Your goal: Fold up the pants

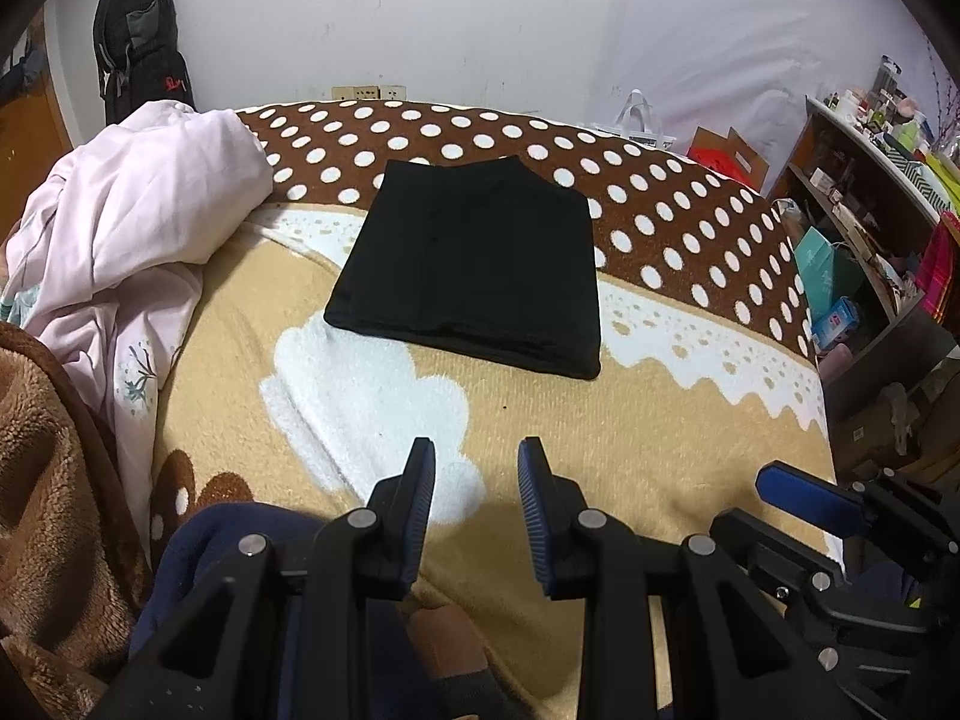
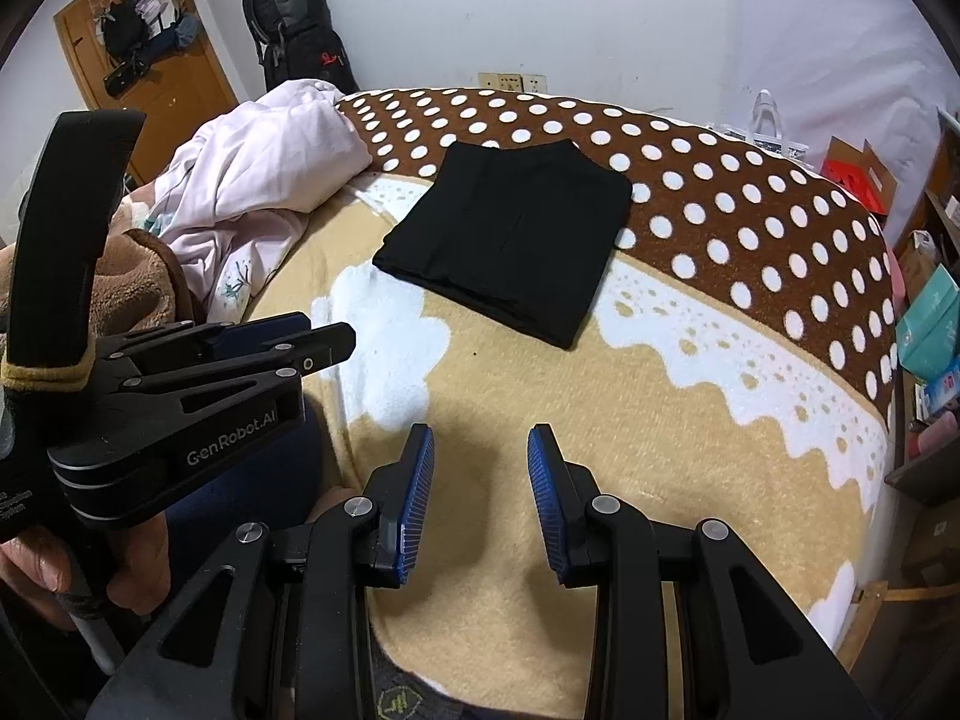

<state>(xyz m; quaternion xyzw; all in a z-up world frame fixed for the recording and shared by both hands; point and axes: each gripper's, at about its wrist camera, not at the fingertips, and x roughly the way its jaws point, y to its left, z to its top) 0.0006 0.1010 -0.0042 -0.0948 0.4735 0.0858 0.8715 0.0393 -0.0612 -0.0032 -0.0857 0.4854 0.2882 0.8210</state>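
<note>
The black pants (image 1: 474, 264) lie folded into a flat rectangle on the bed blanket (image 1: 600, 420); they also show in the right wrist view (image 2: 510, 240). My left gripper (image 1: 477, 450) is open and empty, held well back from the pants near the bed's front edge. My right gripper (image 2: 480, 438) is open and empty, also back from the pants. The left gripper shows from the side at the left of the right wrist view (image 2: 312, 342). A finger (image 1: 804, 495) of the right gripper shows at the lower right of the left wrist view.
A crumpled pale pink quilt (image 1: 132, 228) and a brown fleece (image 1: 42, 480) lie on the bed's left side. A black backpack (image 1: 138, 42) stands by the wall. Cluttered shelves (image 1: 870, 210) stand to the right of the bed. A wooden door (image 2: 150, 54) is at the far left.
</note>
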